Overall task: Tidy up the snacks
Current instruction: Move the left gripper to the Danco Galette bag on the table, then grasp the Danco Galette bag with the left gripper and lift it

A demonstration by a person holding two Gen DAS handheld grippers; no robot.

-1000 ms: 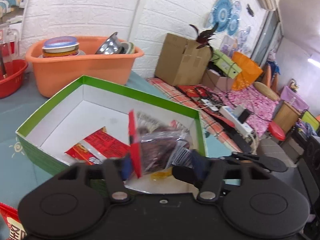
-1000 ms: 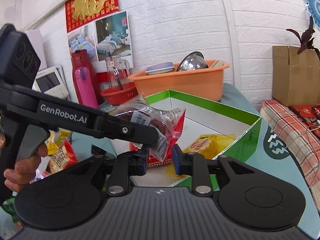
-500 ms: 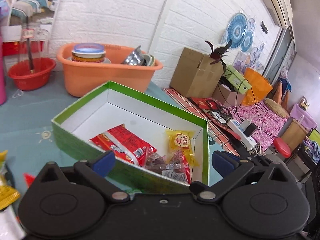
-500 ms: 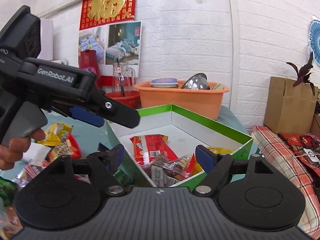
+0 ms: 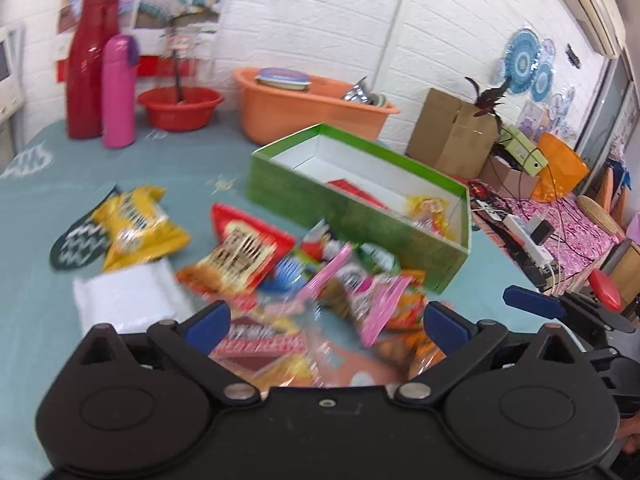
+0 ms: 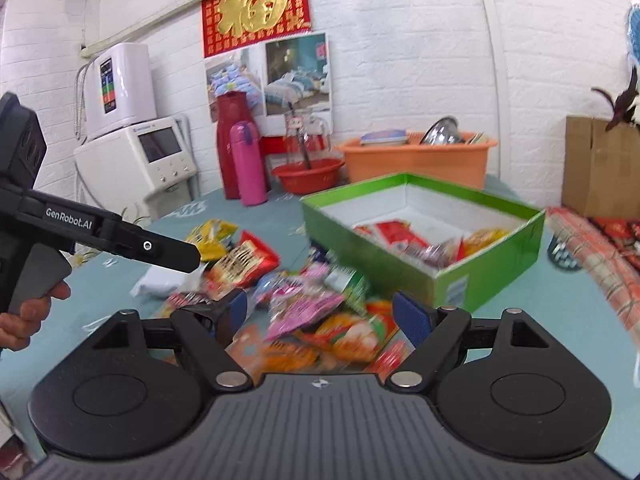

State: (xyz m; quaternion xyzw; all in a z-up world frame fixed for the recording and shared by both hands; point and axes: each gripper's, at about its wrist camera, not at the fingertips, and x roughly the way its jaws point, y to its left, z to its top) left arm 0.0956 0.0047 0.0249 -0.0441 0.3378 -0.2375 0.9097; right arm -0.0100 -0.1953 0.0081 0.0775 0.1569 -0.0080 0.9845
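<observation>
Teal table (image 5: 48, 320), snack pile (image 6: 304, 308) before green box (image 6: 492, 264), both grippers spread, empty

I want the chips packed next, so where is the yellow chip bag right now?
The yellow chip bag lies on the teal tablecloth at the far left edge of the snack pile, left of the red snack bag and outside the green box.

Teal surface (image 6: 120, 312) carrying green box (image 6: 492, 268), loose snack packets (image 6: 316, 304), orange tub (image 6: 416, 160), red basin (image 6: 308, 174), pink flask (image 6: 248, 164), red jug (image 6: 228, 148).
</observation>
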